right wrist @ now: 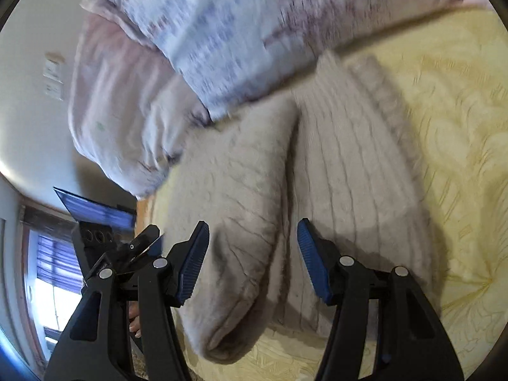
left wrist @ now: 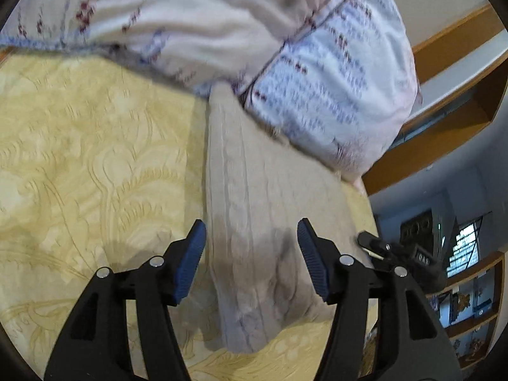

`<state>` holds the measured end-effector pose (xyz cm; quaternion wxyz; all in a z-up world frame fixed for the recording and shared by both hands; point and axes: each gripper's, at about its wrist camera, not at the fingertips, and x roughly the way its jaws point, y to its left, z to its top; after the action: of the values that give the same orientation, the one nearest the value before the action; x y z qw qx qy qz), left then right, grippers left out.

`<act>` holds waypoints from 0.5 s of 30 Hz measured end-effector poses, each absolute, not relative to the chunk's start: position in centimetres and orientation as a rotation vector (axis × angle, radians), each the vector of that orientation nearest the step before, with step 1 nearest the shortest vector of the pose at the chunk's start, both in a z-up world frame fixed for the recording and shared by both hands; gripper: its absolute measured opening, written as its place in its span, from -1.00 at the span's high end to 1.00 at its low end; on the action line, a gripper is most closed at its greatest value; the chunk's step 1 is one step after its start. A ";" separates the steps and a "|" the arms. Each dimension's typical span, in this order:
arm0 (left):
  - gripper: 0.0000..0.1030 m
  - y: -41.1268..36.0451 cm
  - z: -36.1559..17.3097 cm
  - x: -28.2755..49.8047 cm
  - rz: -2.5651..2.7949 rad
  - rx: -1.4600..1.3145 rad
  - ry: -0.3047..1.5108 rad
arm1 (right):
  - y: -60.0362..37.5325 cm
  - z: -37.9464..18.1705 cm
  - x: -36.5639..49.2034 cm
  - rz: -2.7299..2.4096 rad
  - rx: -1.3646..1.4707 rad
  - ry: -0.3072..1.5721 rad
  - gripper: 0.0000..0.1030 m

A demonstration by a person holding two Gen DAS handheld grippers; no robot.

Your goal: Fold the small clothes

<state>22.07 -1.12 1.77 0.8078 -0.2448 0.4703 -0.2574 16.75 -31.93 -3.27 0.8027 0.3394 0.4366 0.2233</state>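
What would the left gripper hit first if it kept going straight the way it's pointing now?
Most likely the beige cable-knit garment lying on the yellow patterned bedspread; the open left gripper points down at it, though depth is unclear.

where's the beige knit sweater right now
In both wrist views the sweater lies folded on the yellow bedspread, between the open jaws, its far end touching the floral pillow.

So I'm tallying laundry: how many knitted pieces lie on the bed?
1 as far as shows: a beige cable-knit garment on the yellow bedspread, folded into two long lobes, its far end against the floral pillows. More may be hidden.
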 end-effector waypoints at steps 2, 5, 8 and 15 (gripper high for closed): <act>-0.14 -1.7 1.4 22.0 -0.567 -0.512 1.025 | -31.1 -3.5 16.9 0.526 0.720 0.981 -0.16; -0.16 -2.0 0.7 21.9 -0.570 -0.493 1.028 | -30.1 -3.6 17.2 0.575 0.701 1.024 -0.15; -0.16 -1.8 0.2 21.9 -0.579 -0.517 1.044 | -30.3 -3.6 18.3 0.581 0.768 0.980 -0.13; -0.17 -1.8 -0.8 21.7 -0.601 -0.557 1.077 | -31.4 -4.1 22.4 0.492 0.856 0.883 0.39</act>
<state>21.67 -1.80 -0.79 0.7796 -0.2576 0.4984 -0.2782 22.39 -31.36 -4.08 0.7887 0.3974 0.4098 0.2284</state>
